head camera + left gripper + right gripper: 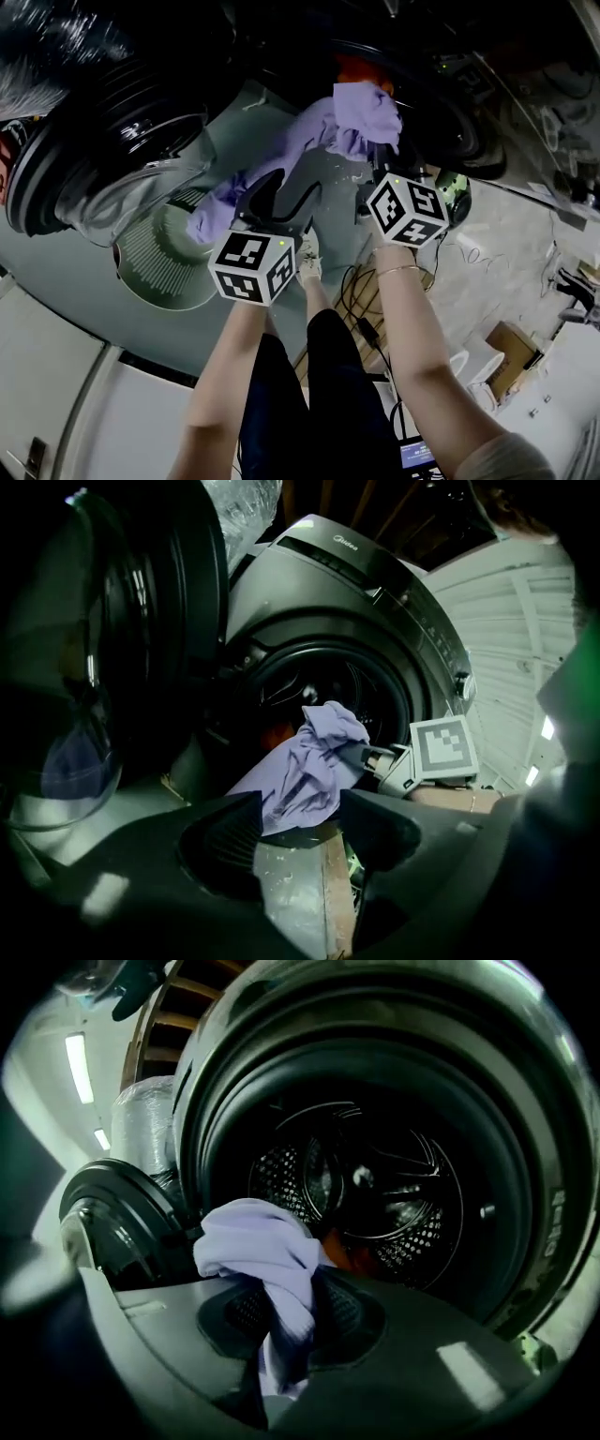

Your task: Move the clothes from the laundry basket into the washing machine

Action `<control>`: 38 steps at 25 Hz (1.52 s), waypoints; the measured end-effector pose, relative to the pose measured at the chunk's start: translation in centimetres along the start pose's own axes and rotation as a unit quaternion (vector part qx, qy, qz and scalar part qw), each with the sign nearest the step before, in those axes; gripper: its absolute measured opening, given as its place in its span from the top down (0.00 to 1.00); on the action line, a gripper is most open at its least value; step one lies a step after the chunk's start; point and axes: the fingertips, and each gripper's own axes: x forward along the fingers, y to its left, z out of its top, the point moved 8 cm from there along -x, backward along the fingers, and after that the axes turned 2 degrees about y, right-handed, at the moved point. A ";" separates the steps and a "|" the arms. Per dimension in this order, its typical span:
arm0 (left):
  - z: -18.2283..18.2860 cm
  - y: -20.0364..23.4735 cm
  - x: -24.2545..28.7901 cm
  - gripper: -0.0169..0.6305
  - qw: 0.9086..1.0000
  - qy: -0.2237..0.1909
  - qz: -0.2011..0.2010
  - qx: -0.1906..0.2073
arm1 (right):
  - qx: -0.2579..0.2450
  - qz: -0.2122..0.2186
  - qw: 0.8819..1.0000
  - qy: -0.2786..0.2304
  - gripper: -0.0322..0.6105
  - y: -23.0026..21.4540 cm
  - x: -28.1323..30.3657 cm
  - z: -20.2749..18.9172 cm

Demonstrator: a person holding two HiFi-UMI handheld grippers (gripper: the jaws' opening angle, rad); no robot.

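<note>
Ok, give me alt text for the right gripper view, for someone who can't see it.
The right gripper is clamped on a bunched lilac garment, held just in front of the washing machine's open drum. Low inside the drum lies something orange, and the open door shows at the left.

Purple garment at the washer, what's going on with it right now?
A person works a gripper in each hand, and both are clamped on the same purple garment. The right gripper holds one end at the mouth of the washing machine, facing the drum. The left gripper holds the other end, nearer the person. The door stands open, and something orange already lies inside. The garment is not in the drum yet.
</note>
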 end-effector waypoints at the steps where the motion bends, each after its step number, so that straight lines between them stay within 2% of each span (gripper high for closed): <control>1: -0.4 0.5 0.6 0.59 1.000 0.000 0.003 -0.004 | 0.010 -0.004 1.000 -0.007 0.80 -0.3 0.7 -0.2; 5: -1.4 2.4 2.8 0.60 1.000 -0.003 0.017 -0.003 | 0.029 -0.007 0.999 -0.027 0.80 -0.8 3.3 -1.3; 8: -1.5 3.4 4.0 0.66 1.000 -0.016 0.021 0.008 | 0.027 0.006 0.999 -0.033 0.80 -1.0 5.2 -1.5; 10: -1.8 3.9 4.1 0.78 0.999 -0.026 0.023 0.009 | 0.025 0.009 0.999 -0.033 0.80 -1.2 6.2 -1.6; 13: -2.4 4.4 4.2 0.85 0.999 -0.031 0.028 0.006 | 0.034 0.001 0.998 -0.044 0.80 -2.0 7.5 -1.2; 17: -3.3 5.1 4.4 0.86 0.999 -0.023 0.030 0.003 | 0.051 -0.020 0.996 -0.075 0.80 -3.3 8.9 0.5; 26: -2.7 5.4 4.5 0.89 0.999 -0.035 0.028 0.004 | 0.029 -0.034 0.987 -0.152 0.80 -4.5 10.9 5.4; 28: -2.5 5.6 5.0 0.89 0.999 -0.034 0.024 0.004 | 0.036 -0.038 0.986 -0.157 0.80 -4.7 11.5 5.5; 31: -2.4 5.7 5.5 0.89 0.999 -0.033 0.020 0.006 | 0.050 -0.036 0.989 -0.136 0.80 -5.4 12.8 5.0; 33: -2.3 5.6 5.6 0.89 0.999 -0.035 0.022 0.006 | 0.060 -0.027 0.991 -0.117 0.73 -5.7 13.1 4.4; 34: -2.3 5.6 5.7 0.89 0.999 -0.036 0.023 0.006 | 0.062 -0.022 0.992 -0.110 0.66 -5.8 13.1 4.1; 36: -2.4 5.5 5.7 0.89 0.999 -0.037 0.026 0.005 | 0.067 -0.014 0.993 -0.100 0.40 -5.7 12.9 3.4; 38: -2.6 5.6 5.8 0.89 0.999 -0.036 0.027 0.004 | 0.074 -0.011 0.993 -0.091 0.25 -5.6 12.6 2.8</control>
